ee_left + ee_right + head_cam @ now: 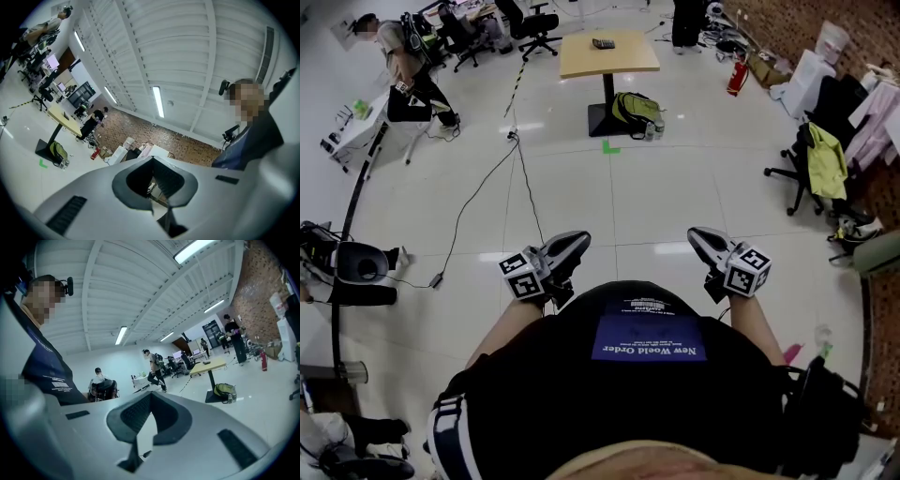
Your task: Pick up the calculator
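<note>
the calculator (603, 43) is seen as a small dark slab lying flat on the light wooden table (623, 62) far across the room, and its keys are too small to be made out. it is touched by neither gripper. a green backpack (636, 108) is set on the floor against the table's dark base, and what it holds is hidden. the left gripper (579, 241) and the right gripper (697, 234) are held low, just in front of the person's dark shirt (647, 394) and well apart from the table, with white floor tiles (637, 202) beyond them. in the left gripper view the jaws are pressed together with nothing between them, and the same is shown in the right gripper view. the floor nearest the person is cut off by the shirt.
</note>
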The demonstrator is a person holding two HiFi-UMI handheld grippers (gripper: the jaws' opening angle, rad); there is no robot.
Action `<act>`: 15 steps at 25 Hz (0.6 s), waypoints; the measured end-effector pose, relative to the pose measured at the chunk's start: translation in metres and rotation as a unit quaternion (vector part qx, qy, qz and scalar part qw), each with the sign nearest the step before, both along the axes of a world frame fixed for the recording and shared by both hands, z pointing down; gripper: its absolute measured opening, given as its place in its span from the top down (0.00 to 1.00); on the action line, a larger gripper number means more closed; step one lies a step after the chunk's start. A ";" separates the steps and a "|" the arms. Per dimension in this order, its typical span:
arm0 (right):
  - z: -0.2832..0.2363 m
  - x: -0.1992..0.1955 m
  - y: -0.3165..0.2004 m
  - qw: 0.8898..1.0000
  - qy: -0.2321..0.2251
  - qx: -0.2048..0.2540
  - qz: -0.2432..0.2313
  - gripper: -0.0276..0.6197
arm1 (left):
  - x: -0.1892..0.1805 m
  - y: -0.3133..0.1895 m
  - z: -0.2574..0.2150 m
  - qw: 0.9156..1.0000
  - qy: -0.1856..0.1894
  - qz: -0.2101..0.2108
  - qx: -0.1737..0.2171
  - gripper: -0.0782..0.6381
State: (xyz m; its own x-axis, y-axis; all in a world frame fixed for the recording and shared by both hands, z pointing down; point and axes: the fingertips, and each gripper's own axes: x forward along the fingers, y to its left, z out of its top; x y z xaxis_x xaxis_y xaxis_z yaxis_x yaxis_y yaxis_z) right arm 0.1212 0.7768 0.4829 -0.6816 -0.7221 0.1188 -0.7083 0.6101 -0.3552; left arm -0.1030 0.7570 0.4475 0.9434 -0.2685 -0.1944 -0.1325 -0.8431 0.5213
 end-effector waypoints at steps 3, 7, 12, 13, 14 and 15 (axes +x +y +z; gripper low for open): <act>-0.015 -0.047 -0.038 1.000 0.012 0.011 -0.004 0.98 | -0.043 -0.046 -0.010 1.000 -0.001 0.006 0.008 0.88; -0.022 -0.103 -0.092 1.000 0.008 0.011 0.008 0.98 | -0.100 -0.104 -0.013 1.000 -0.007 0.013 0.014 0.88; -0.019 -0.152 -0.143 1.000 0.018 0.003 0.004 0.98 | -0.141 -0.161 -0.005 1.000 -0.003 0.020 0.007 0.88; -0.018 -0.157 -0.151 1.000 0.021 0.000 0.003 0.98 | -0.145 -0.171 -0.004 1.000 0.000 0.020 0.004 0.88; -0.018 -0.160 -0.158 1.000 0.024 -0.004 0.003 0.98 | -0.148 -0.181 -0.002 1.000 0.004 0.021 0.001 0.88; -0.017 -0.162 -0.166 1.000 0.028 -0.008 0.002 0.98 | -0.149 -0.189 -0.001 1.000 0.008 0.020 -0.002 0.88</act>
State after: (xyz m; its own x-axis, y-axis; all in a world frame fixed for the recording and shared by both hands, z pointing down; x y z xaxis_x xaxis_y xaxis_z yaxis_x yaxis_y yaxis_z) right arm -0.0403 0.6109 0.4656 -0.6712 -0.7222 0.1672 -0.7291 0.6025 -0.3246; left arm -0.2523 0.5677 0.4465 0.9505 -0.2311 -0.2078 -0.0903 -0.8452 0.5267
